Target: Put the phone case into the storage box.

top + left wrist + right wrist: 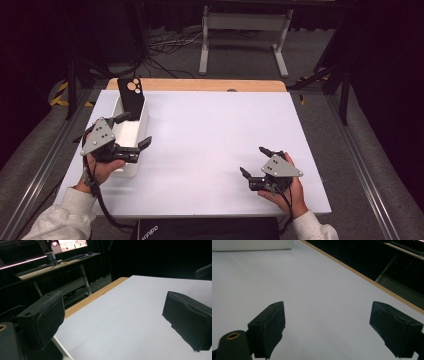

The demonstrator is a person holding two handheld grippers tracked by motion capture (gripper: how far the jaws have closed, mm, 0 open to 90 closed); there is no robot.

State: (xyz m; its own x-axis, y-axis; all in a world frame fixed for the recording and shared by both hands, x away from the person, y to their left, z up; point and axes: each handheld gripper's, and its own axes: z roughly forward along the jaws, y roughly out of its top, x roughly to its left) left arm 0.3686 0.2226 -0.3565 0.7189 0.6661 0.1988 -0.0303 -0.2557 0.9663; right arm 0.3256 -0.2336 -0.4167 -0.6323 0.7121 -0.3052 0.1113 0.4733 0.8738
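At table's left: white bin (pixel 131 131) long axis runs near-to-far | left claw (pixel 135 131) wide, straddling it | right claw (pixel 255 161) wide

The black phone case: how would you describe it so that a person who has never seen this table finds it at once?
Start from the white table and go to its far left corner, where a long white box lies beside the left gripper. The black phone case stands upright at the far end of this box. It is the only dark thing in the box, and it has pale round camera holes near its top.
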